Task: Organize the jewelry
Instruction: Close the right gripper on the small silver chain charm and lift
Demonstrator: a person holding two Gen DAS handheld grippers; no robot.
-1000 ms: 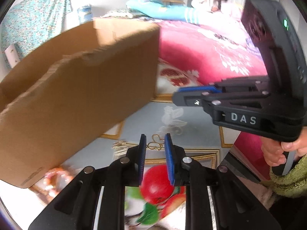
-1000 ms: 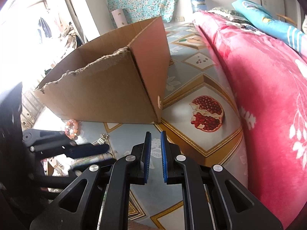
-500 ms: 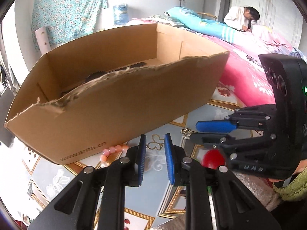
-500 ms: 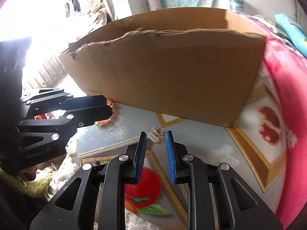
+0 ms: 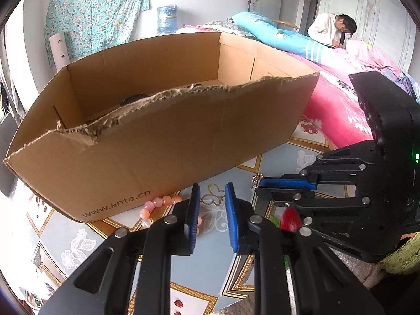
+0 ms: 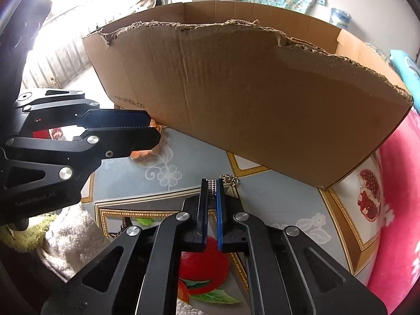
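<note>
Two black grippers with ribbed blue pads work over a glossy floor mat (image 6: 275,197) printed with fruit and gold borders. Right gripper (image 6: 212,187) has just clamped down: its jaws stand almost together, pinching a small silvery jewelry piece (image 6: 211,187) with a row of fine metal links at the very tips, while a looped filigree end (image 6: 229,179) lies on the mat just beside the right pad. Left gripper (image 5: 211,204) holds its jaws narrowly apart with nothing between them, hovering above a gold butterfly motif printed on the mat. A strand of round, smooth peach-pink beads (image 5: 157,204) lies curled on the mat against the foot of a large corrugated cardboard box (image 5: 183,136), partly behind the left pad. That box is open-topped, its near wall torn to a ragged, fibrous edge. A plush pink blanket (image 5: 333,105) lies beyond
</note>
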